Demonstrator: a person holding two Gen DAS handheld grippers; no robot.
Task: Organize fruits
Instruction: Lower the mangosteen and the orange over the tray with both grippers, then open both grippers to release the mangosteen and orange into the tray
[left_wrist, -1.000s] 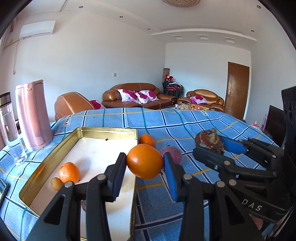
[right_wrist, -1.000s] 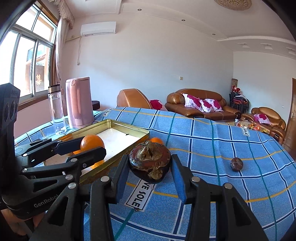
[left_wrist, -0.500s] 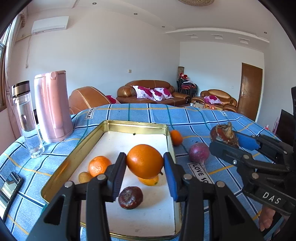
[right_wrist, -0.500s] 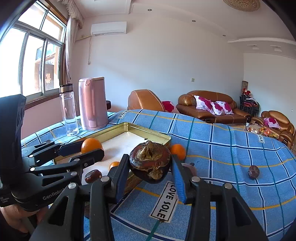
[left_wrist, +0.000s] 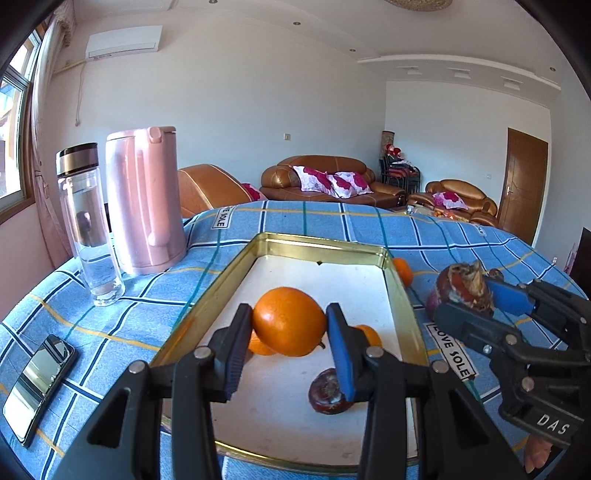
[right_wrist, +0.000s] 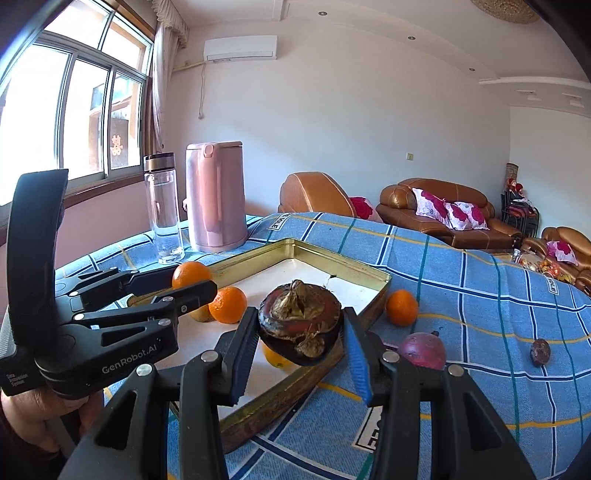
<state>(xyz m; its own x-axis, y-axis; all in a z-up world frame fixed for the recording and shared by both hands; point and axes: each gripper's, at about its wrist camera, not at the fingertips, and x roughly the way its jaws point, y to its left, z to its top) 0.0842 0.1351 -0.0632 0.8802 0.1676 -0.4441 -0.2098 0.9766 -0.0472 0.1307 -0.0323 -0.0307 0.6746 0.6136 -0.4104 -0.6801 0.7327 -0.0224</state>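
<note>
My left gripper (left_wrist: 290, 326) is shut on a large orange (left_wrist: 289, 320) and holds it above the gold tray (left_wrist: 221, 280). My right gripper (right_wrist: 300, 334) is shut on a dark mangosteen (right_wrist: 300, 326) above the tray's right rim (right_wrist: 369, 267); it shows at the right of the left wrist view (left_wrist: 464, 288). In the tray lie small oranges (right_wrist: 228, 304), a yellowish fruit (right_wrist: 275, 358) and a dark brown fruit (left_wrist: 328, 393). On the blue cloth beside the tray lie a small orange (right_wrist: 402, 307), a purple fruit (right_wrist: 422, 350) and a small dark fruit (right_wrist: 540, 351).
A pink kettle (left_wrist: 142, 199) and a clear water bottle (left_wrist: 88, 225) stand left of the tray. A phone (left_wrist: 37, 380) lies on the cloth at the near left. Sofas and a door are in the room behind.
Both grippers have swung left with their fruits still held. The left one now sits over the middle of the tray; the right one has come to the tray's right rim.
</note>
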